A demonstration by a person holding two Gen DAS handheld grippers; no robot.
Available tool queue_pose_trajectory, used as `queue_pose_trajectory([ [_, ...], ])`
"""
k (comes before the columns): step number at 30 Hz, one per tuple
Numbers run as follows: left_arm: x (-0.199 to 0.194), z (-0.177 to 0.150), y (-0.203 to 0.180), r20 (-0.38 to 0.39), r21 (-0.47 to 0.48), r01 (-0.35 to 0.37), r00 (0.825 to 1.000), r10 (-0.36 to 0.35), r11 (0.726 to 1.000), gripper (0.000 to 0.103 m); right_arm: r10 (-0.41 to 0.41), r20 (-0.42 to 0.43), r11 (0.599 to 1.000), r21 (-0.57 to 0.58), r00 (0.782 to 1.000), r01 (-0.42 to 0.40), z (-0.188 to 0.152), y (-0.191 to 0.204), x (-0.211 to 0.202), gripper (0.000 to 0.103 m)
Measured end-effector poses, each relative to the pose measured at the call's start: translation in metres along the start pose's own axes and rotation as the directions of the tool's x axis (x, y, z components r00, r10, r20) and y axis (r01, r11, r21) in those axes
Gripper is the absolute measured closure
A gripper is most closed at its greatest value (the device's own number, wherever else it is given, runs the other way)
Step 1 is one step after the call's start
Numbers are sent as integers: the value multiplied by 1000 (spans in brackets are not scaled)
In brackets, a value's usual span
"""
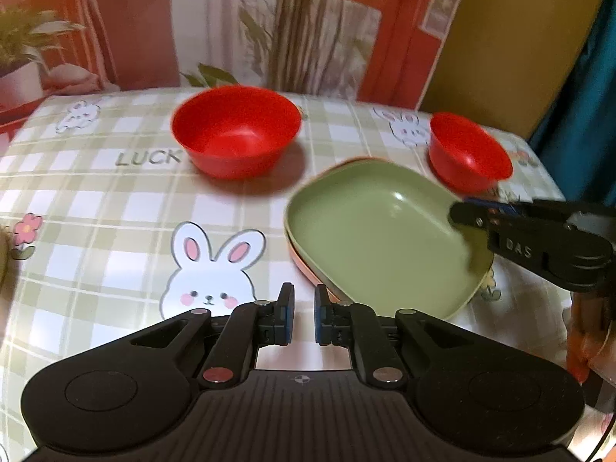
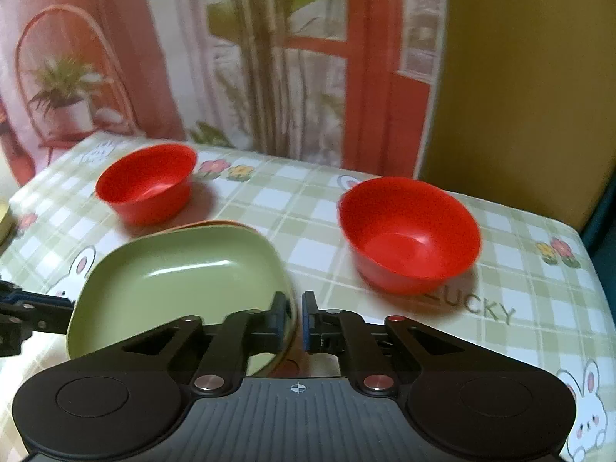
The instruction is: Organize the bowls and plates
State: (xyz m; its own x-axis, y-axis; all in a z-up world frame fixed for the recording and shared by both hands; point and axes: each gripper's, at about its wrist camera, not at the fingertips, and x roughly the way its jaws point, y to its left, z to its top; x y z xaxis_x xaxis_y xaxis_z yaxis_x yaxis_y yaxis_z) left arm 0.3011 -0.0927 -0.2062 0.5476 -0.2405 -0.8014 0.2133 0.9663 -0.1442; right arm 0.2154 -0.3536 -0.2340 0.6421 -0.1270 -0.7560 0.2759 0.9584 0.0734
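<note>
On the checked tablecloth (image 1: 96, 200), right gripper (image 2: 295, 321) jaws clamped on green plate (image 1: 381, 231) rim, left gripper (image 1: 304, 315) jaws slightly apart, holding nothing.

— What sort of place are we looking at here?

— A home, by the look of it — a dining table (image 1: 115, 200) is wearing a green checked cloth printed with cartoon rabbits (image 1: 210, 269), little flowers and the word LUCKY.

— And behind it?

— A printed backdrop (image 2: 231, 57) is hanging at the far edge, showing a red window frame, bamboo stalks and a potted plant. Plastic tableware is sitting out: two red bowls (image 2: 148, 183) and a green plate (image 2: 184, 281).
</note>
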Motion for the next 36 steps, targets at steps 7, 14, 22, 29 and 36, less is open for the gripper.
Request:
queue_pose_trajectory([
  [7,-21,1,-5,77,-6,27,997,-27,1000,93,56,33,998,23,998,-56,-5,-5,-33,74],
  [14,-20,-13,-28,55,75,66,996,-70,995,92,110,-20,994,21,994,-110,-19,4,-37,72],
  [22,-8,-18,-31,25,90,44,999,-46,995,91,105,-49,991,90,993,-101,-27,-7,-23,71],
  [29,-20,-7,-11,47,42,58,997,-60,997,91,113,-5,988,109,994,-112,-17,-1,-45,71],
  [36,-64,9,57,162,0,-15,987,15,1000,91,132,64,984,110,989,-138,5,22,-74,71],
])
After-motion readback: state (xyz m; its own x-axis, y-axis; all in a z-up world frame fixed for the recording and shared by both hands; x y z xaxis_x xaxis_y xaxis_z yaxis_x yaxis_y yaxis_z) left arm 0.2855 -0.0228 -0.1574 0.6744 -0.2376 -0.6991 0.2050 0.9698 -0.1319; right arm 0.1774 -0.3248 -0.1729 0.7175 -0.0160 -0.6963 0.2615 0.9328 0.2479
